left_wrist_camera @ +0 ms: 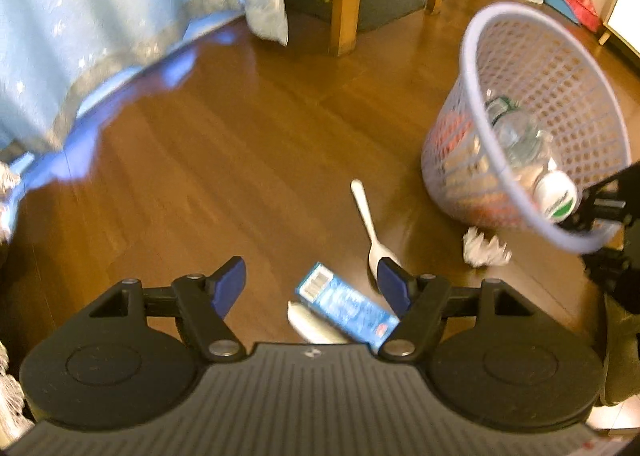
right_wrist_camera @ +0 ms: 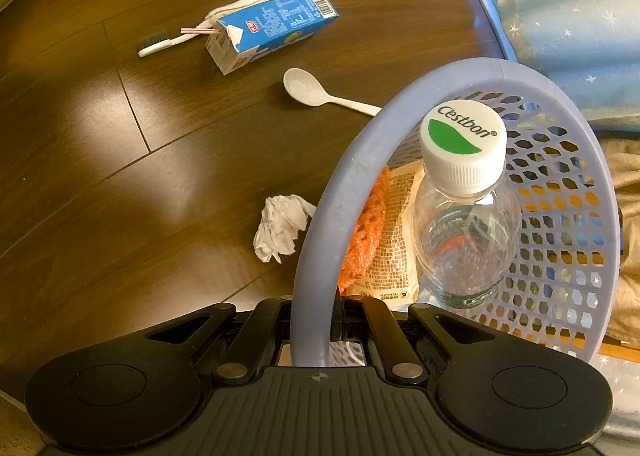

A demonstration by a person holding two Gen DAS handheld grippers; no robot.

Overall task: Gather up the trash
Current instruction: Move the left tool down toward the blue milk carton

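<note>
The left gripper (left_wrist_camera: 311,283) is hanging over the wooden floor (left_wrist_camera: 224,160) with its blue-padded jaws standing well apart and nothing pressed between them. Directly beneath the gap, closer to its right finger, a blue milk carton (left_wrist_camera: 346,303) is lying flat on its side, its long axis running diagonally under the tool: the barcode end is pointing away and toward the gripper's left, the other end tucking in under the right finger's base. In the right wrist view the carton (right_wrist_camera: 272,30) is showing its folded top with a pink-striped straw (right_wrist_camera: 199,31) sticking out of it. A white toothbrush (right_wrist_camera: 168,43) is lying just behind the carton, roughly parallel to it. A white plastic spoon (left_wrist_camera: 370,226) is lying just ahead of the left gripper's right fingertip, bowl toward the tool, handle pointing away. A crumpled tissue (left_wrist_camera: 484,248) is sitting off to that gripper's right, beside the basket's base.

The right gripper (right_wrist_camera: 314,326) is clamped together on the rim of a lavender mesh basket (right_wrist_camera: 360,160), holding it tilted. Inside, a clear water bottle (right_wrist_camera: 466,224) is leaning with its white cap toward the gripper, next to an orange net (right_wrist_camera: 366,232) and a beige wrapper (right_wrist_camera: 394,244)
</note>
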